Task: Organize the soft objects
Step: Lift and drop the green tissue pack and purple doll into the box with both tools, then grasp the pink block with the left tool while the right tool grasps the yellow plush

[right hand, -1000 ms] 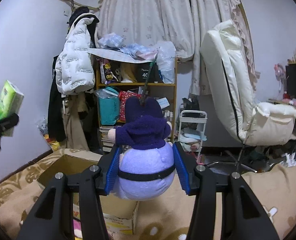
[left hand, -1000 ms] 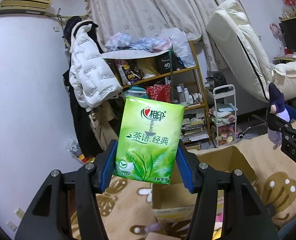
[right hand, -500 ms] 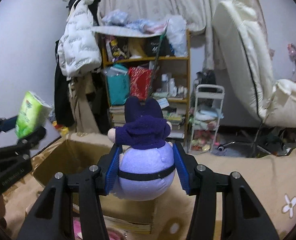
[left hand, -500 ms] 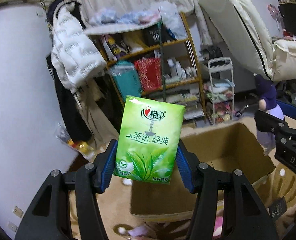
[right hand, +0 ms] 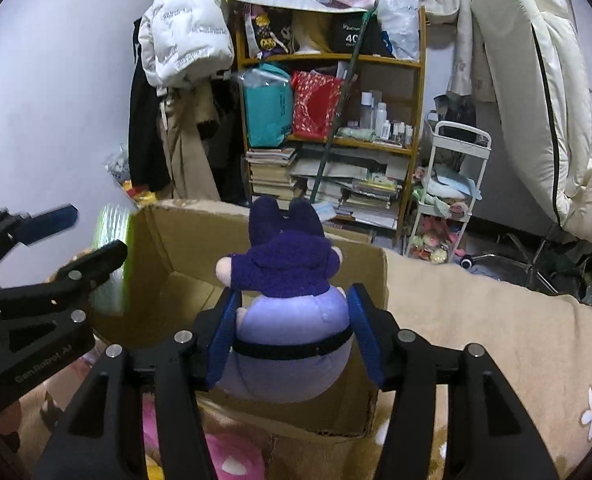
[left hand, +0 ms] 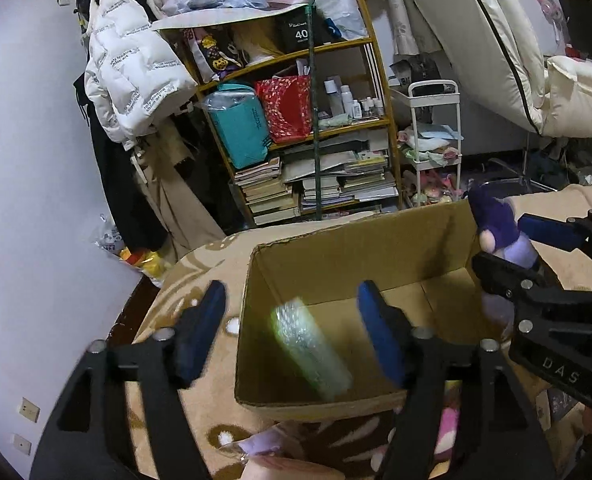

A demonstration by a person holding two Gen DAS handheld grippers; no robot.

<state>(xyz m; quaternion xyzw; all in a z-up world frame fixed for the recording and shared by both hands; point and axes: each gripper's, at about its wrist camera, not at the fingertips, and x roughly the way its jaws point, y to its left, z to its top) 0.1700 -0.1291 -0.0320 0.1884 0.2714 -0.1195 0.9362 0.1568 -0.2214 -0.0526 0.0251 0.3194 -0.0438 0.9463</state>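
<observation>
The left gripper (left hand: 292, 332) had its jaws spread wide, with nothing between the pads. Just ahead of the jaws and below them, a green tissue pack (left hand: 310, 350) blurred in mid-air inside the open cardboard box (left hand: 360, 248); its print was unreadable. It looked light and squashy, best pinched across its flat faces. The right gripper (right hand: 292, 330) had its jaws pinching a purple plush (right hand: 292, 300) round its pale belly, over the box's near edge. The plush looked soft and light, so a belly grip should suit. Its face was hidden. Beyond the jaws stood a cluttered shelf (right hand: 332, 140). Below the jaws, something pink was cut off.
</observation>
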